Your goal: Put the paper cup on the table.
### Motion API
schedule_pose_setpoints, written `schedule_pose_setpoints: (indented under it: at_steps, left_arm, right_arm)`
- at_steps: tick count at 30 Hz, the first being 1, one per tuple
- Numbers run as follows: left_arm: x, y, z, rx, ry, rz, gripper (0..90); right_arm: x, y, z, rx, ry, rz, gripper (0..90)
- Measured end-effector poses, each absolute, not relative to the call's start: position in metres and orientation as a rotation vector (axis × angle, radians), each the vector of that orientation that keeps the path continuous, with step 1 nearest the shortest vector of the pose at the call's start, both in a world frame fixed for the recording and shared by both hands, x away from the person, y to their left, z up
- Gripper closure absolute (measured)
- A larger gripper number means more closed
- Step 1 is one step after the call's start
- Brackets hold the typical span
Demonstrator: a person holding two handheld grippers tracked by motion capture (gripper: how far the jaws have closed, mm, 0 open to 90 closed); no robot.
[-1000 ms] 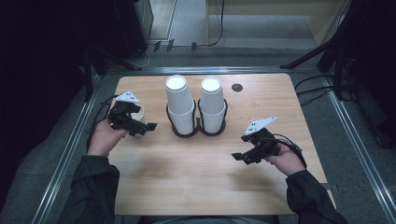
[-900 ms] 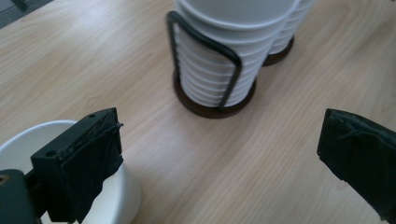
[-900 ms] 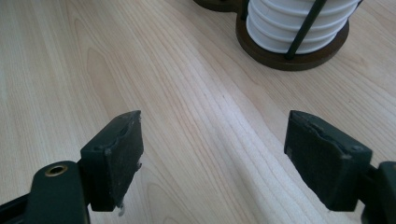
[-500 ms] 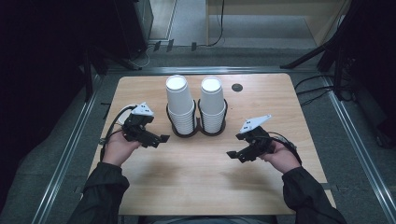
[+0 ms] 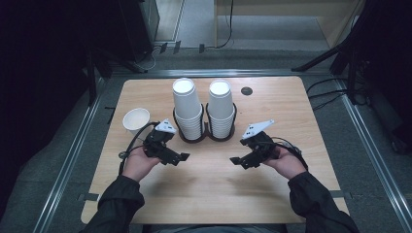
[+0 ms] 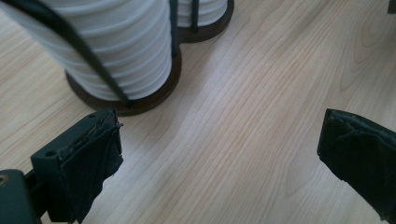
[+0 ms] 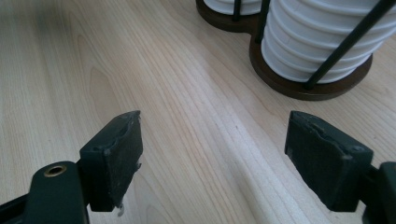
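Two tall stacks of white paper cups, a left stack [image 5: 187, 109] and a right stack [image 5: 221, 107], stand in a dark wire holder [image 5: 204, 137] at the middle of the wooden table [image 5: 204, 194]. A single white cup [image 5: 136, 120] stands upright to the left. My left gripper [image 5: 180, 158] hovers just in front of the left stack, jaws open and empty. In the left gripper view the left gripper [image 6: 219, 140] faces bare wood beside the left stack [image 6: 116, 42]. My right gripper [image 5: 238, 162] is open and empty before the right stack [image 7: 322, 37], as the right gripper view [image 7: 215, 149] confirms.
A small dark round hole [image 5: 247, 91] sits in the table top at the back right. Metal rails [image 5: 73, 155] run along both sides of the table. The holder's dark wooden base [image 7: 299, 88] lies close to both grippers.
My left hand has moved right and toward the near edge, sinking a little. The single white cup now stands uncovered where that gripper was. The right hand has barely moved.
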State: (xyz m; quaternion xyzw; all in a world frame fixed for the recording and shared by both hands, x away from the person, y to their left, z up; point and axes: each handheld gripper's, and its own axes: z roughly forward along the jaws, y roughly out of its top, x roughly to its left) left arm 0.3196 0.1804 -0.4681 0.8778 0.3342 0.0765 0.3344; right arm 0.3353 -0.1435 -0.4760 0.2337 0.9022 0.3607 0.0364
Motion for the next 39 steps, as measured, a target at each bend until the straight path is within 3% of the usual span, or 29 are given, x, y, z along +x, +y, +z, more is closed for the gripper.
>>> schedule_pose_setpoints:
  at_steps: [16, 39]
  left_arm:
    - [0.314, 0.123, -0.495, 2.382, 0.737, 0.137, 0.0]
    - [0.324, 0.103, -0.495, 2.430, 0.641, 0.129, 0.0]
  right_arm:
    - [0.328, -0.130, -0.484, 0.679, 2.798, 1.067, 19.4]
    - [0.315, -0.147, -0.487, 0.689, 2.776, 1.013, 19.4]
